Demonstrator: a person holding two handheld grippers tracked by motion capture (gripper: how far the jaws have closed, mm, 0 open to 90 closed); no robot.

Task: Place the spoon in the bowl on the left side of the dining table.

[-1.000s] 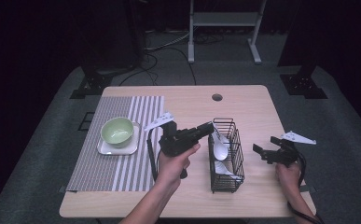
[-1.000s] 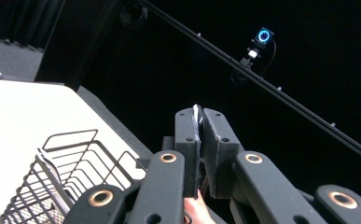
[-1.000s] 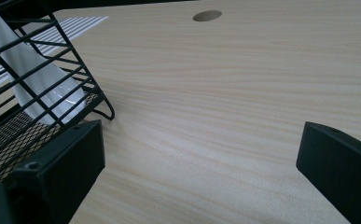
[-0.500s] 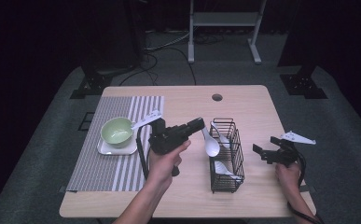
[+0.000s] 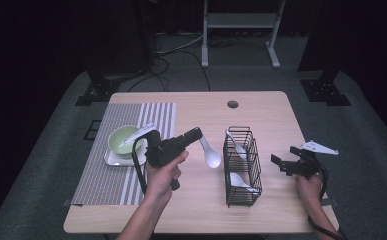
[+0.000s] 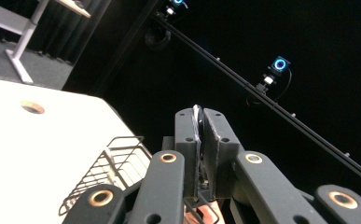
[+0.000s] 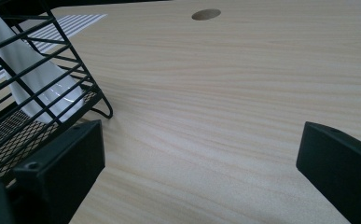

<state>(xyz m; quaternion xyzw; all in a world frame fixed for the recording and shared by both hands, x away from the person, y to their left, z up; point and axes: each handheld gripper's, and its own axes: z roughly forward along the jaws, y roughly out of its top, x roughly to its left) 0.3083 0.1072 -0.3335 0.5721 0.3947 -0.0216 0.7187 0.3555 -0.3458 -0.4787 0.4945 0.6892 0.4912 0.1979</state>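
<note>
The table (image 5: 266, 120) is carrying a striped mat (image 5: 131, 150), a wire basket (image 5: 242, 167) and a green bowl (image 5: 122, 140). The left tongs (image 5: 197, 133) are pinching a white spoon (image 5: 210, 154) between mat and basket; the right tongs (image 5: 283, 159) are standing spread beside the basket.

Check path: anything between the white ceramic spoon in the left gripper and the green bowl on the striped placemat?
Nothing visible blocks it. The left gripper is shut on the white ceramic spoon, held over bare wooden table beside the black wire basket. Toward the green bowl lies only the striped placemat; the person's own hand sits that side.
</note>
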